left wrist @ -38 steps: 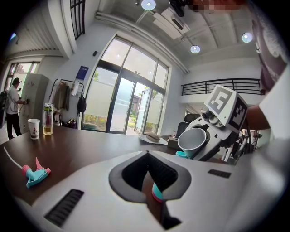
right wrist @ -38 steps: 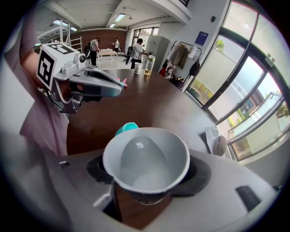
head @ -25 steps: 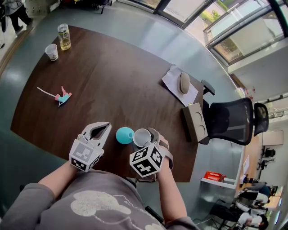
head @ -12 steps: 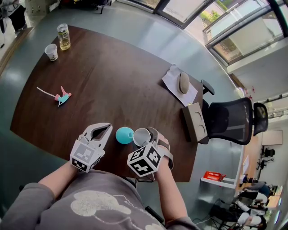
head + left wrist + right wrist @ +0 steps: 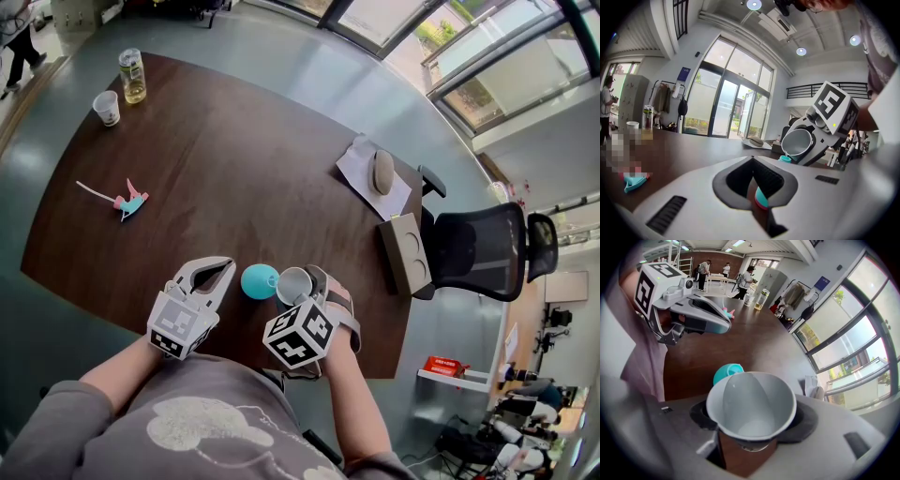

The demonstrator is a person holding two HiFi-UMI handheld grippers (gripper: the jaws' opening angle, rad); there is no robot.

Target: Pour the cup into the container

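Cup (image 5: 750,404) is sitting clamped between the jaws of the right hand-held gripper (image 5: 305,289). It's leaning over with its lip just above the teal container (image 5: 258,281), which is standing on the desk (image 5: 234,159) right beside it. I'm not spotting anything inside the cup from here, so it might be nearly empty.

If I'm reading this right, the pour is what's happening now. The container's opening is looking pretty small, so I'd be rolling the wrist slowly and parking the lip right over that opening rather than lifting higher. The container is also looking light and round, so bumping it could send it sliding. The left hand-held gripper (image 5: 223,267) is hanging just to the left of the container with its jaws together and nothing obviously held.

Counting outward from the container:
- one cup, one container, two hand-held grippers
- well beyond it, one teal-and-pink toy (image 5: 131,202), one paper cup (image 5: 108,108) and one bottle (image 5: 133,77)
- off to its right, one mouse (image 5: 383,172) on one sheet of paper (image 5: 361,159), one brown box (image 5: 405,255) and one office chair (image 5: 478,253)
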